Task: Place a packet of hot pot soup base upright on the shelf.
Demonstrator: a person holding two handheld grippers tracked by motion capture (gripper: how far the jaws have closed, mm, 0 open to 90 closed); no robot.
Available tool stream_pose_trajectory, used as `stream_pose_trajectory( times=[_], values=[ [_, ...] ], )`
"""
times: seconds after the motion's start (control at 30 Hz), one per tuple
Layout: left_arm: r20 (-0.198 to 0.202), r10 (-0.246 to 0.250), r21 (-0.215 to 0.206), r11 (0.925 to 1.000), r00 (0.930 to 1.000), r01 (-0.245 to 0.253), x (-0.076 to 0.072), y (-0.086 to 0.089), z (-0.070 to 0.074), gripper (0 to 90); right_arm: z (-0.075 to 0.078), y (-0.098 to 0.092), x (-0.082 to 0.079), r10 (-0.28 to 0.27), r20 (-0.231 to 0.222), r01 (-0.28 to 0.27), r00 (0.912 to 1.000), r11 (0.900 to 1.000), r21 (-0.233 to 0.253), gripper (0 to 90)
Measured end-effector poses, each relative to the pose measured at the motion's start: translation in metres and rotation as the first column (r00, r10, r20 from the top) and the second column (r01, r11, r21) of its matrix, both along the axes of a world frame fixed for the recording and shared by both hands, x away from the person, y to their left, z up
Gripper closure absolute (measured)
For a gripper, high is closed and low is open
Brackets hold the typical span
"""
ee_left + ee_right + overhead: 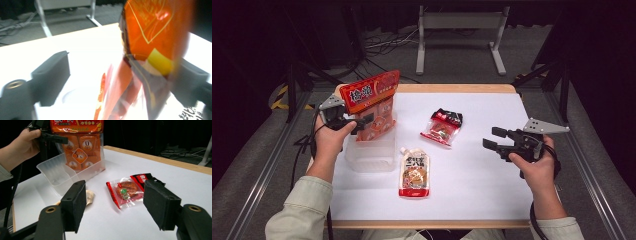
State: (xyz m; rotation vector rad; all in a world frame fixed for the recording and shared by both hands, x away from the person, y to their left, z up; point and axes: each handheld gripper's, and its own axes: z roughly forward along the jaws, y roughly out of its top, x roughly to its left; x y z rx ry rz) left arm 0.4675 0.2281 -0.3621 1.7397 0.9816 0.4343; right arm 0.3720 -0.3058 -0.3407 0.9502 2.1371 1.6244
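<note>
The orange bag (372, 105) stands upright in the clear bin (371, 152), its lower end down inside the bin's far part and its red header card rising well above the rim. The left gripper (354, 122) is at the bag's left edge, just below the header. In the left gripper view the bag (150, 50) lies against the right jaw, while the left jaw stands well off with white table showing between it and the bag; the jaws are apart, not pressed on the bag. Whether the right jaw merely touches the bag or the bag hangs in front of it, I cannot tell, as that view is blurred. In the right gripper view the bag (80, 150) shows small orange packets through its clear front, standing in the bin (62, 177) with the left gripper (50, 136) at its upper left.

The bin sits at the left side of the table (482, 190), near the left edge. Just right of the bin's near corner lies a spouted pouch (414, 172), flat, spout toward the bin. Farther right of the bin and well apart from it lies a snack pack (443, 126), flat, red and black.

The right gripper (492, 138) hovers far right of the bin, over bare table, jaws wide apart and holding nothing; its own view frames the snack pack (128, 191) between them.
</note>
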Motion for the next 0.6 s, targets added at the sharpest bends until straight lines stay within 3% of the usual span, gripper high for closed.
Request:
stream_pose_trajectory(
  times=[0.17, 0.27, 0.4, 0.47, 0.6],
  values=[
    [0.023, 0.029, 0.002, 0.9996, 0.9993, -0.029, -0.014, 0.004, 0.004, 5.9, 0.0, 0.0, 0.0, -0.003, 0.001, 0.003, 1.0, 1.0, 0.0, 36.0],
    [0.061, 0.033, -0.003, 0.9995, 0.9976, -0.033, -0.027, 0.006, 0.007, 5.8, 0.0, 0.0, 0.0, -0.006, 0.0, 0.006, 1.0, 1.0, 0.0, 35.8],
    [0.08, 0.068, 0.048, 0.9962, 0.9945, -0.072, -0.033, 0.004, 0.009, 6.3, -0.001, 0.0, 0.001, -0.008, -0.002, 0.008, 1.0, 1.0, -0.001, 35.6],
    [0.077, 0.082, 0.047, 0.9952, 0.9937, -0.086, -0.033, 0.004, 0.008, 6.3, -0.001, 0.0, 0.001, -0.006, -0.001, 0.006, 1.0, 1.0, 0.002, 35.3],
    [0.099, 0.194, 0.062, 0.9776, 0.9759, -0.201, -0.03, 0.011, 0.007, 10.4, -0.001, -0.001, 0.0, -0.005, -0.004, 0.005, 1.0, 1.0, 0.007, 35.1]
  ],
)
